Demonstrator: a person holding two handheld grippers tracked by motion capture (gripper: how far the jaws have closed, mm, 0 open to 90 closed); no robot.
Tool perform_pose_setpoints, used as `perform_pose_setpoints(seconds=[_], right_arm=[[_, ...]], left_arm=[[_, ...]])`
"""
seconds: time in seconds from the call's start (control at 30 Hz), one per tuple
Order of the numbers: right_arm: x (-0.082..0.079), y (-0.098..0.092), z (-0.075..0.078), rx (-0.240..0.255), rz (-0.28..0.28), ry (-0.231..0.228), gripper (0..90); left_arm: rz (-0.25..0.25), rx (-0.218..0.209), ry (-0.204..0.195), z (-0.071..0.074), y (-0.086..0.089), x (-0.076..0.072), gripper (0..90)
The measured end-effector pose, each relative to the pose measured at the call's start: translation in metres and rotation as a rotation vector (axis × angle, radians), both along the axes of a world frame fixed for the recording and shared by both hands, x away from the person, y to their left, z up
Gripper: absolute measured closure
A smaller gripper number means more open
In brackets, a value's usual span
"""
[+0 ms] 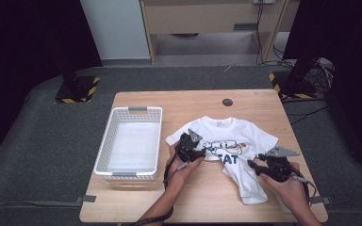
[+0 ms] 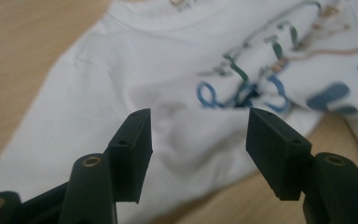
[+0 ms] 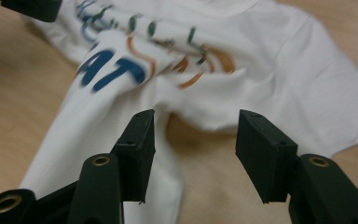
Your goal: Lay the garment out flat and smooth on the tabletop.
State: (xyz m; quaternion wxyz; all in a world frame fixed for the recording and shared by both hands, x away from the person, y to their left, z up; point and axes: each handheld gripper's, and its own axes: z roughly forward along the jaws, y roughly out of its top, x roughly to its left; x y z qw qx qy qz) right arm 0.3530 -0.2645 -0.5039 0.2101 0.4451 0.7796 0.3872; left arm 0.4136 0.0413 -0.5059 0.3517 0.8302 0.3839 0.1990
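Note:
A white T-shirt (image 1: 226,134) with a blue and orange print lies crumpled on the wooden table (image 1: 193,200), its lower part twisted toward the front edge. My left gripper (image 1: 201,152) hovers over the shirt's left sleeve area; in the left gripper view it (image 2: 198,140) is open above the white cloth (image 2: 135,74), with nothing between the pads. My right gripper (image 1: 254,167) sits at the shirt's right side near the narrow twisted part. In the right gripper view it (image 3: 193,140) stands open over the shirt (image 3: 279,74) and bare wood, gripping nothing.
A white plastic basket (image 1: 133,112) stands empty on the left part of the table. A small dark round cap (image 1: 227,102) sits near the far edge. Beyond the table are grey floor, stand bases with hazard tape (image 1: 78,89) and cables.

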Motion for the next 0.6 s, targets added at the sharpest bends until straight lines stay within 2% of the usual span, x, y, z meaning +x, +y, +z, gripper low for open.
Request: perform_pose_setpoints(seconds=[0.07, 0.13, 0.2, 0.23, 0.3, 0.33, 0.4, 0.5, 0.6], right_arm=[[-0.014, 0.003, -0.006, -0.007, 0.018, 0.029, 45.2], [-0.026, 0.007, -0.013, -0.003, 0.030, 0.037, 44.0], [-0.034, 0.010, -0.019, -0.015, 0.044, 0.048, 44.1], [-0.036, 0.013, -0.022, -0.023, 0.053, 0.066, 45.7], [-0.036, 0.017, -0.027, -0.043, 0.070, 0.078, 51.5], [-0.035, 0.018, -0.029, -0.045, 0.077, 0.083, 57.6], [-0.031, 0.019, -0.031, -0.033, 0.092, 0.091, 66.6], [-0.026, 0.021, -0.030, -0.022, 0.110, 0.097, 80.3], [-0.018, 0.022, -0.028, -0.018, 0.114, 0.099, 86.3]], left_arm=[[-0.025, 0.024, 0.021, -0.009, -0.004, -0.007, 39.9], [-0.038, 0.063, 0.023, -0.017, -0.008, -0.009, 39.5], [-0.037, 0.068, 0.042, -0.022, -0.010, -0.007, 40.3], [-0.038, 0.049, 0.047, -0.023, -0.010, -0.005, 43.9], [-0.025, 0.059, 0.036, -0.022, -0.012, -0.001, 50.7], [-0.030, 0.063, 0.030, -0.022, -0.012, 0.000, 57.8], [-0.036, 0.046, 0.039, -0.022, -0.011, 0.003, 65.7], [-0.043, 0.052, 0.048, -0.021, -0.011, 0.009, 80.7], [-0.036, 0.067, 0.067, -0.018, -0.012, 0.017, 86.6]])
